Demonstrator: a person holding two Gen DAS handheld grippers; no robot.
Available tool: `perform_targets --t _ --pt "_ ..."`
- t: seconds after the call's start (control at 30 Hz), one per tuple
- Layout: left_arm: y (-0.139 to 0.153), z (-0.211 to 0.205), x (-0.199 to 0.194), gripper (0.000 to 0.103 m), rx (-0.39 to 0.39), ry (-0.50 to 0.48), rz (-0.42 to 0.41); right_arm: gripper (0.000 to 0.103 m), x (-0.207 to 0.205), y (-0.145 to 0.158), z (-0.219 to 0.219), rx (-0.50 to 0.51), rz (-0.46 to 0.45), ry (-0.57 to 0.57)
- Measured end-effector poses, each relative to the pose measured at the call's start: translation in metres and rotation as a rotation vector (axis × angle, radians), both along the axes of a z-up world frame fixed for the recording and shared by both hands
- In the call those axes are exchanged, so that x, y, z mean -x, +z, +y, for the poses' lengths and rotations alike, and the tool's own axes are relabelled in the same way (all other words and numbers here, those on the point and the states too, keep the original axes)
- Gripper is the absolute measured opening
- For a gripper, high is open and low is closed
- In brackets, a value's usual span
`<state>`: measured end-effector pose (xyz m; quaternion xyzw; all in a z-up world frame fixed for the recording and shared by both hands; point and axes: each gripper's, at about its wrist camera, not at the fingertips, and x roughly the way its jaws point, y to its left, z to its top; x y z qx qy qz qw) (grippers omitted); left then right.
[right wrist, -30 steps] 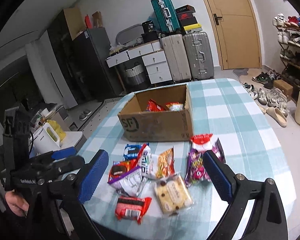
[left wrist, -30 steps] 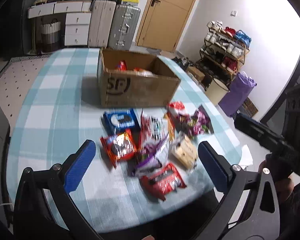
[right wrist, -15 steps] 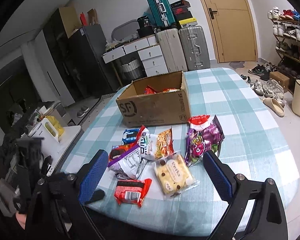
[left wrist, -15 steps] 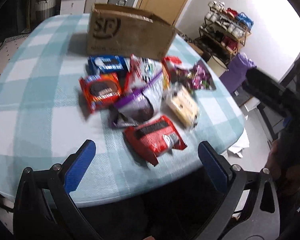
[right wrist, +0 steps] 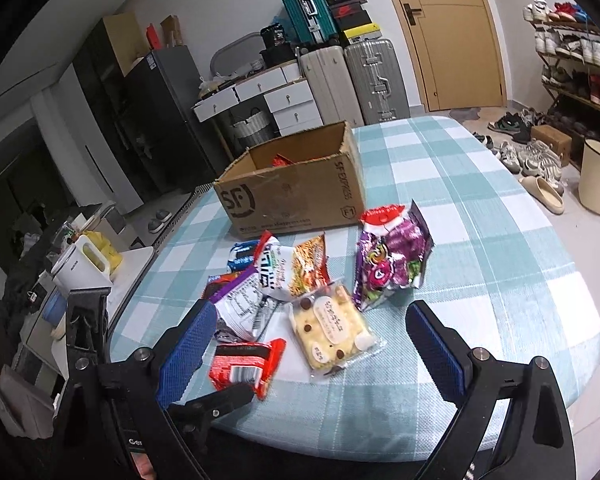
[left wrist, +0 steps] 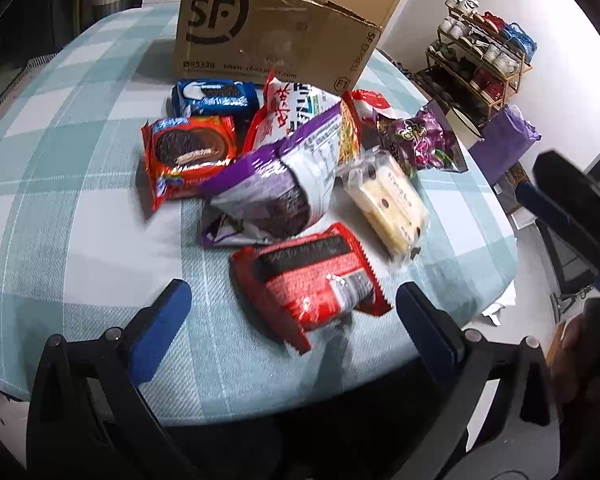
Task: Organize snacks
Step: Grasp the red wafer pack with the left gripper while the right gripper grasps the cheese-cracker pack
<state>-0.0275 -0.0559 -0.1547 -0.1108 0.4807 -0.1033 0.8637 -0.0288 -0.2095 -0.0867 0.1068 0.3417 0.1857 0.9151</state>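
Snacks point(left wrist: 284, 184) heaped near table point(left wrist: 80, 240) front edge; left claw point(left wrist: 292, 312), right claw point(right wrist: 312, 340) both spread wide, empty.

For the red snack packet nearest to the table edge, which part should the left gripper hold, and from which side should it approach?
Probably across the puffed middle of the red packet, coming down from the near table edge. It lies flat and apart, directly between the open left gripper fingers.

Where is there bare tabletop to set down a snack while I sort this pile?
Bare checked tablecloth lies right of the brown cardboard box and purple candy bag, and left of the orange cookie pack. It is crowded between the box and the red wafer pack, where packets overlap.
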Motion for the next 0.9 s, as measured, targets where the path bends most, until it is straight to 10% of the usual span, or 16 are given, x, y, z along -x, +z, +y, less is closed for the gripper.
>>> perform_targets --t 0.43,0.7,0.9 --pt "-0.003 -0.019 -0.003 0.099 -0.119 -0.008 -0.028 0.097 -0.004 -0.015 -0.017 -0.039 0.023 -0.019" --pt "0.001 0.000 0.007 0.054 -0.084 -0.052 -0.076 0.097 -0.009 -0.027 -0.020 -0.059 0.059 -0.024" --pt "0.001 0.010 0.015 0.045 -0.068 -0.078 -0.105 0.097 -0.011 -0.031 -0.019 -0.060 0.070 -0.021"
